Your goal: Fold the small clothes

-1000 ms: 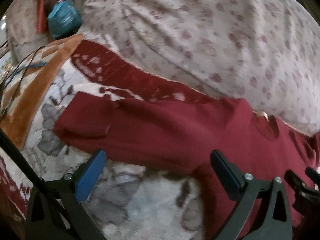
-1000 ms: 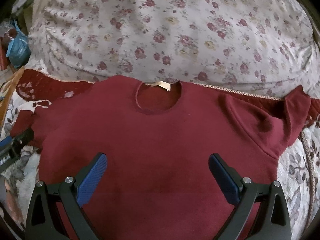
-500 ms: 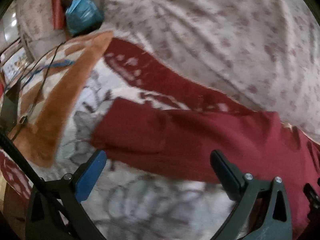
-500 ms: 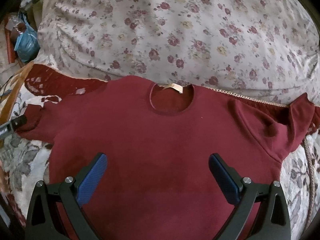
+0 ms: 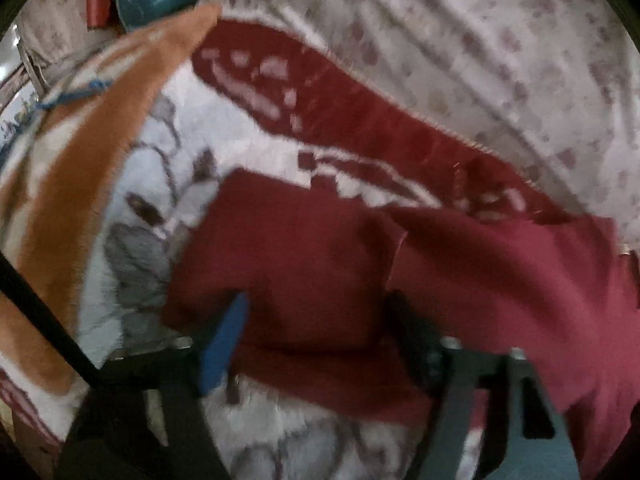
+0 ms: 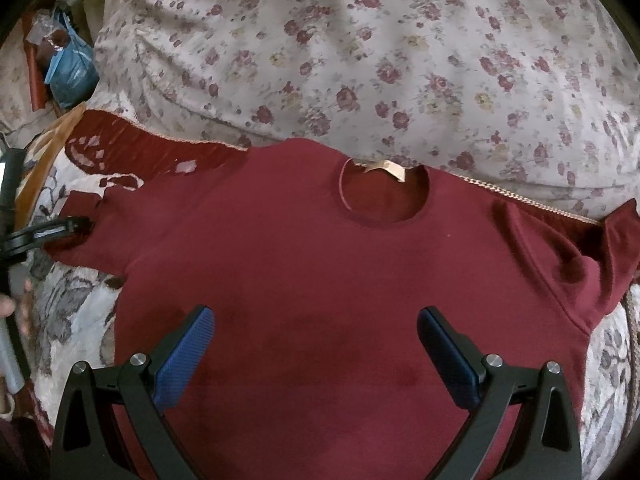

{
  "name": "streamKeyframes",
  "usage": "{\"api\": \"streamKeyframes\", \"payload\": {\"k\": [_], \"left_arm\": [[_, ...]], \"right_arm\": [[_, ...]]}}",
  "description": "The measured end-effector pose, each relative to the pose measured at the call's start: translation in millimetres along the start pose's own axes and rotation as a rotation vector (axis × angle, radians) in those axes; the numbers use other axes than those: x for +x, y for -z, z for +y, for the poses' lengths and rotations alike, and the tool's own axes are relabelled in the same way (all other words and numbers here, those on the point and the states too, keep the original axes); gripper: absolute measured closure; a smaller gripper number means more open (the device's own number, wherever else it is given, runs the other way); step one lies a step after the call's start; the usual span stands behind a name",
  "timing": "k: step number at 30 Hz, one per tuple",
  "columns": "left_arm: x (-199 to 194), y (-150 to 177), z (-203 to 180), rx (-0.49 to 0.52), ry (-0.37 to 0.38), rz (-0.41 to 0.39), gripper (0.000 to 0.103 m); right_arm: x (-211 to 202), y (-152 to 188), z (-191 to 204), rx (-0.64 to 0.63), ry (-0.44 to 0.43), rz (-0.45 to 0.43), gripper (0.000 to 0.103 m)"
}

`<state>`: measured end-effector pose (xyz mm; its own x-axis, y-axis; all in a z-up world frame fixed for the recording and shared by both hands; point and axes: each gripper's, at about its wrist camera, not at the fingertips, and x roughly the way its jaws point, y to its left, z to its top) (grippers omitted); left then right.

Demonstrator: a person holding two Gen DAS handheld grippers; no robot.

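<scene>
Left wrist: L gripper (image 5: 316,320) closing round sleeve edge (image 5: 288,248), not pinched; R gripper (image 6: 316,334) wide open over shirt (image 6: 320,264).

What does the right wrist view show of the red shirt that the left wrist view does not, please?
Only the right wrist view shows the neckline with its tan label, the far sleeve and the open right gripper. Only the left wrist view shows the near sleeve between the left gripper's closing pads, not yet pinched. Both show the red shirt and floral pillow.
</scene>
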<state>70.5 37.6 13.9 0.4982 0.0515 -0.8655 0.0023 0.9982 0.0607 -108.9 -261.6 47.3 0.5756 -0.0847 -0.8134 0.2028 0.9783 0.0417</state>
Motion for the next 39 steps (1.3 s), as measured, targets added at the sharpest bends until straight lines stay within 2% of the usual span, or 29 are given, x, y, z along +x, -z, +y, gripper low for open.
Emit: {"api": "streamKeyframes", "payload": {"k": [2,4,6,8,12,15,17,18,21,23,26,30,34,35,36,38,39], "left_arm": [[4,-2,-2,0.010,-0.006,-0.023,0.038],[4,-4,-6,0.032,0.015,-0.027,0.056],[-2,-4,-7,0.028,0.027,-0.042,0.078],[-10,-5,-7,0.024,0.062,-0.056,0.083],[-47,-10,-5,-0.024,0.217,-0.110,0.086],[-79,-9,-11,-0.022,0.355,-0.153,0.086],[-95,-7,-21,-0.016,0.450,-0.153,0.086],[-105,-3,-30,-0.002,0.521,-0.146,0.086],[-119,8,-65,0.060,0.649,-0.111,0.086],[-119,20,-100,0.121,0.706,-0.066,0.086],[-110,38,-138,0.193,0.701,-0.015,0.085],[-80,53,-167,0.242,0.623,0.055,0.080],[-90,53,-149,0.242,0.612,0.032,0.050],[-96,50,-142,0.240,0.614,0.017,0.032],[-105,48,-127,0.232,0.598,-0.019,0.020],[-117,44,-101,0.215,0.553,-0.105,0.017],[-122,42,-85,0.207,0.499,-0.159,0.016]], "right_arm": [[3,-1,2,-0.003,-0.002,0.005,0.000],[5,-1,3,-0.003,-0.004,0.006,0.000],[6,-1,5,0.000,-0.007,0.005,0.000],[6,0,6,0.001,-0.012,0.006,0.000],[1,1,3,0.008,-0.017,-0.006,0.000],[-7,0,-5,0.026,-0.015,-0.024,0.000],[-11,0,-10,0.039,-0.015,-0.032,0.000],[-13,-1,-13,0.045,-0.015,-0.035,0.000],[-19,-3,-21,0.068,-0.018,-0.043,0.000],[-23,-5,-29,0.084,-0.017,-0.044,0.000],[-25,-6,-42,0.111,-0.002,-0.045,0.000],[-21,-5,-58,0.172,-0.022,-0.013,0.000],[-14,-5,-55,0.208,-0.115,0.011,0.001],[-11,-6,-51,0.206,-0.142,0.015,0.005],[-8,-7,-46,0.201,-0.161,0.022,0.014],[-2,-11,-31,0.175,-0.184,0.042,0.025],[2,-13,-24,0.163,-0.196,0.053,0.025]]}}
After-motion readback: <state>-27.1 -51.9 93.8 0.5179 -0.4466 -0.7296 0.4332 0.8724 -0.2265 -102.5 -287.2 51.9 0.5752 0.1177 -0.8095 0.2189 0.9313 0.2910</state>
